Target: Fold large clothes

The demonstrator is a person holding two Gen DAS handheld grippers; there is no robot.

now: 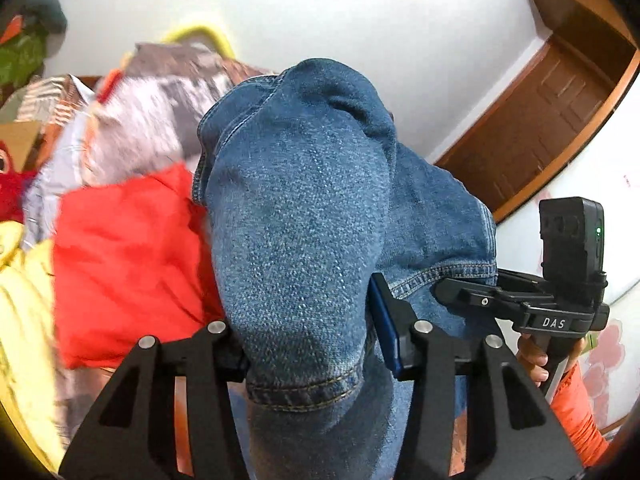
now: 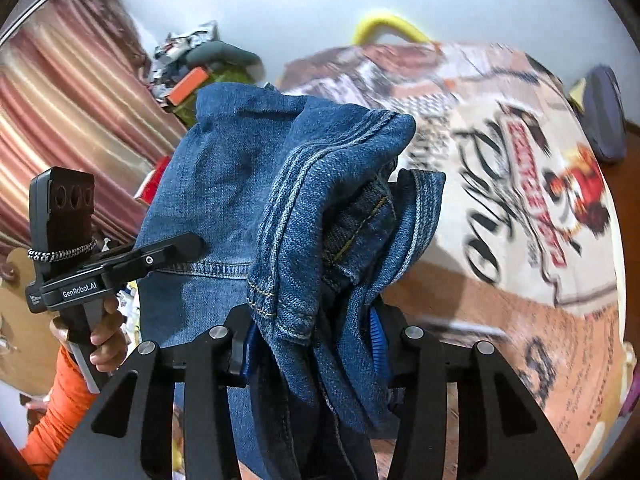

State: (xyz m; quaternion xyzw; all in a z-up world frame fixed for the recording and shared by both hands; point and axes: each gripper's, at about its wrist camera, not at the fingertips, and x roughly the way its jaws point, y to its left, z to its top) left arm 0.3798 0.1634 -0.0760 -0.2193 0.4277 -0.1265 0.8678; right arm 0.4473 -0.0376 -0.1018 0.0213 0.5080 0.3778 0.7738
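A pair of blue denim jeans (image 1: 304, 208) is held up in the air between both grippers. My left gripper (image 1: 308, 344) is shut on a hemmed edge of the jeans, with denim bulging over its fingers. My right gripper (image 2: 312, 344) is shut on a bunched, seamed part of the jeans (image 2: 304, 208). The right gripper also shows at the right of the left wrist view (image 1: 460, 292), and the left gripper at the left of the right wrist view (image 2: 176, 248), both touching the denim. The fingertips are mostly hidden by cloth.
A bed with a printed cream and orange cover (image 2: 500, 184) lies below. A red cloth (image 1: 128, 264) and a yellow cloth (image 1: 24, 304) lie on it. A striped curtain (image 2: 60, 112) hangs at the left, a brown wooden door (image 1: 540, 120) stands at the right.
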